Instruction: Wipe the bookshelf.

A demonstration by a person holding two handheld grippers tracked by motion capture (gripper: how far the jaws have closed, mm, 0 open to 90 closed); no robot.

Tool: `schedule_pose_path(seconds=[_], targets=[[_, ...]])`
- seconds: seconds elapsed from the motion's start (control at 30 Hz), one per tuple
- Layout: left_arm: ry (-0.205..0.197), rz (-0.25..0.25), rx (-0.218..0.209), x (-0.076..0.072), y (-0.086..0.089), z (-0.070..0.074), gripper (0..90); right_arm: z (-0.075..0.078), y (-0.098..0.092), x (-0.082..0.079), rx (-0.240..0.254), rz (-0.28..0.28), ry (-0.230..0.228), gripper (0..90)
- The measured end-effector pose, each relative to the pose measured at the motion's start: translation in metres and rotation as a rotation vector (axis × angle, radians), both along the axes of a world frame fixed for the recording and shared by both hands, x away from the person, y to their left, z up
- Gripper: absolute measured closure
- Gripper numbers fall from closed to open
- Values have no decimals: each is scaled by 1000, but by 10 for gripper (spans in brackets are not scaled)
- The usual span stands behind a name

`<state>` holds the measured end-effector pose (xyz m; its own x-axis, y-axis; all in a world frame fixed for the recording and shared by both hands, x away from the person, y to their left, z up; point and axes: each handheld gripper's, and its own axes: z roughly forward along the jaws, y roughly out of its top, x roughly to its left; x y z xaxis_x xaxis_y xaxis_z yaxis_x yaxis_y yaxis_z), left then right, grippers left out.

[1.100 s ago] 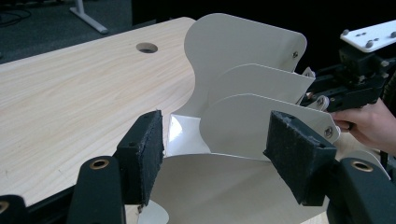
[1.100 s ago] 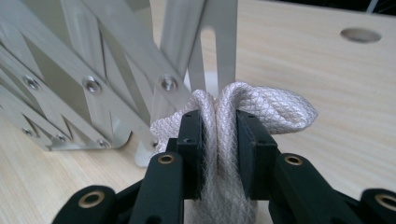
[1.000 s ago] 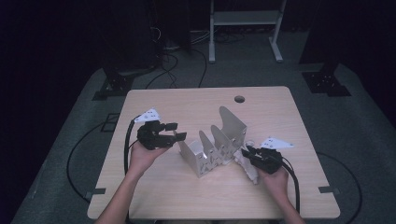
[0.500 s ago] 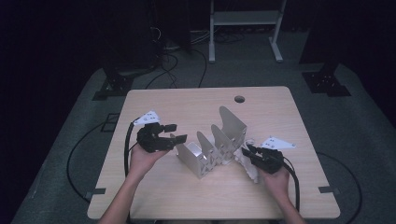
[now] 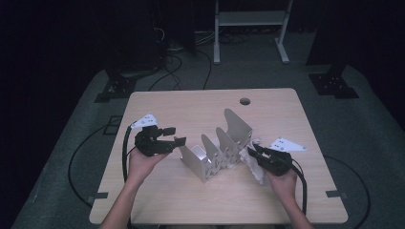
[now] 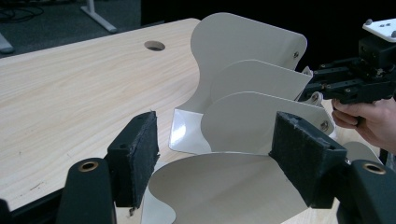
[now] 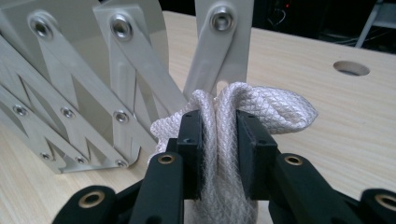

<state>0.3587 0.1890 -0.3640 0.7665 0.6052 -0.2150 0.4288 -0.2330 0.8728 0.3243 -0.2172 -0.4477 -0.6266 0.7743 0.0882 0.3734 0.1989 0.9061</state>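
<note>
Pinching a white cloth (image 7: 233, 121) tight between its jaws, the right gripper (image 5: 260, 155) sat at the right end of the metal rack (image 5: 217, 150), with the cloth bunched on the table (image 5: 191, 102) against the rack's riveted lattice. The left gripper (image 5: 174, 136) hung at the rack's near left end with its jaws apart and nothing between the pads (image 6: 135, 158); they had just been closing a little, and the nearest curved divider (image 6: 224, 186) lay just ahead of them.

To my eye the step was to get the cloth into one of the rack's slots or wipe along it. Doing that well would mean the left gripper steadying the front divider first, since the rack looked light and would likely slide or fold if pushed. The cloth could snag on the rivets (image 7: 121, 30). A cable hole (image 5: 245, 101) sat well behind, out of the way.
</note>
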Motion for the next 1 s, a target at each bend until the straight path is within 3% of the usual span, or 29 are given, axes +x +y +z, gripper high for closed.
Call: schedule_pose_path(seconds=[0.1, 0.27, 0.37, 0.5, 0.67, 0.8, 0.9, 1.0], targets=[[5, 6, -10, -1, -2, -1, 336, -9, 1, 2, -16, 1, 36, 720], [-5, 51, -18, -7, -3, -2, 347, 6, 0, -5, 10, 6, -29, 721], [-14, 62, -9, -11, -5, -2, 329, 1, 3, -3, -23, 14, -11, 721], [-27, 62, -7, -14, -6, -2, 316, 7, 5, -7, -11, 19, -41, 720], [-39, 61, -19, -15, -4, -2, 299, 2, 4, -4, -19, 22, -17, 720], [-53, 59, -40, -15, 3, 0, 286, 11, 2, -7, 0, 19, -49, 720], [-51, 61, -34, -16, 4, -2, 284, 4, 3, -3, -10, 22, -8, 720], [-40, 61, -33, -16, 6, -5, 291, 11, 4, -6, -8, 20, -40, 720]])
